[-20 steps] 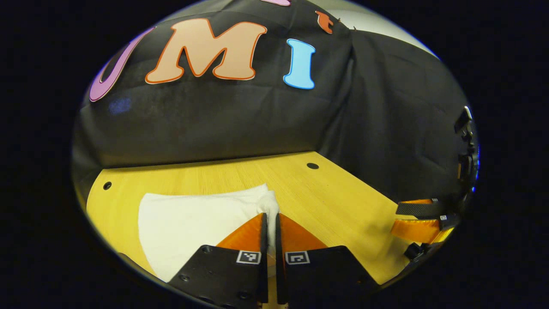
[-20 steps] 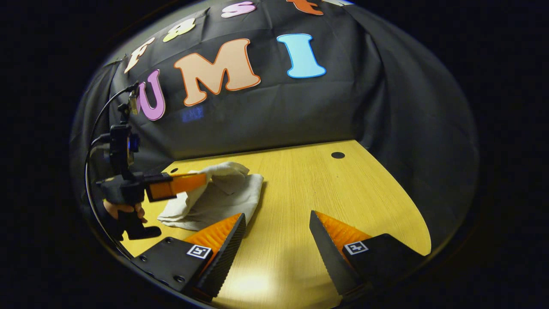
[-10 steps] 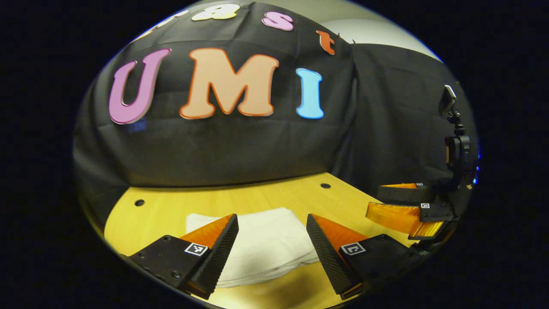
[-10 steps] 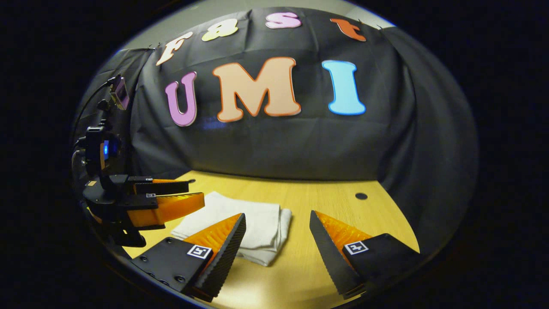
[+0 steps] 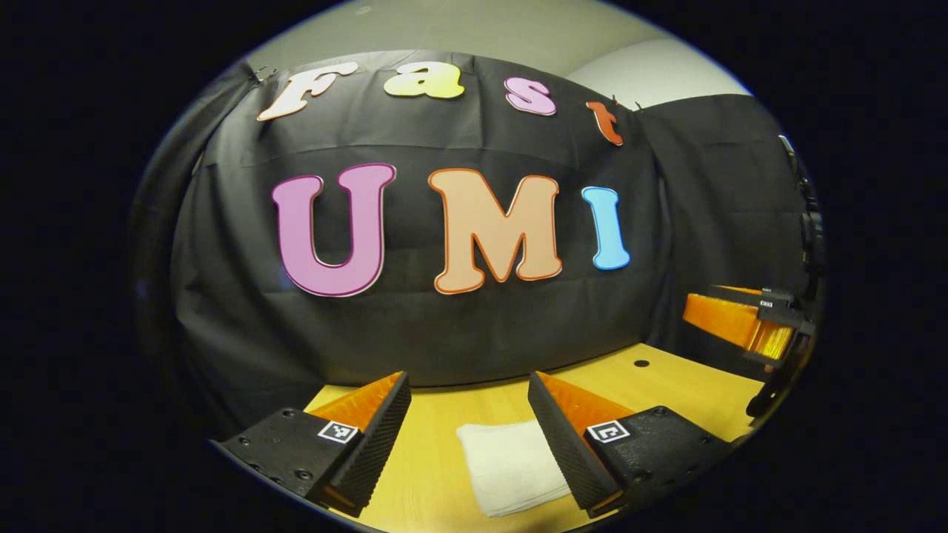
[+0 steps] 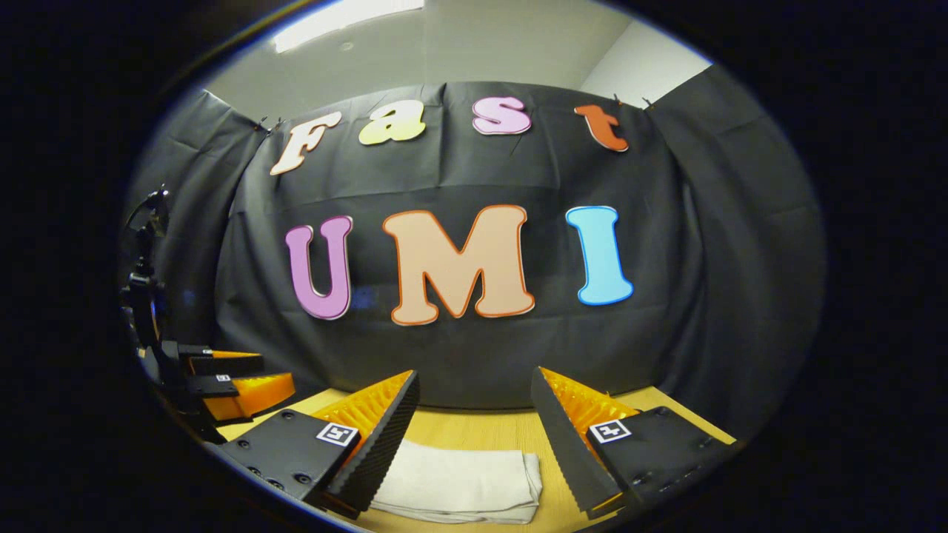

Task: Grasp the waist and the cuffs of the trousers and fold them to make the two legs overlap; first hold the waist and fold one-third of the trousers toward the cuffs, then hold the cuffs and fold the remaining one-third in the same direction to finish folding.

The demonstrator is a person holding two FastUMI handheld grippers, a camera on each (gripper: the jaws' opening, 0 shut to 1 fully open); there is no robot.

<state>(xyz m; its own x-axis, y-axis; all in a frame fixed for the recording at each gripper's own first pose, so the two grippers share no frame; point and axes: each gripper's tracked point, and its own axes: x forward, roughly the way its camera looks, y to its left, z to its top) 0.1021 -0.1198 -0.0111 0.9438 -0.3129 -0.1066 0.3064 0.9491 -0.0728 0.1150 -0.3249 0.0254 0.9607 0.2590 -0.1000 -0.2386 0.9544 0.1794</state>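
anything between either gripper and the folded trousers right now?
Nothing visible. The folded trousers lie on bare table, and the open left gripper and open right gripper both hover above them with clear space below.

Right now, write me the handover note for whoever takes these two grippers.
Left gripper: open, holding nothing, raised above the table.
Right gripper: open, holding nothing, also raised.
Trousers: white, lying as a compact folded bundle on the wooden table, stacked layers visible at one edge, below both grippers and touching neither.
Done: judging by the bundle, the folds look finished and the cloth is released.
Left: nothing obvious; check the bundle is tidy, then set the grippers aside.
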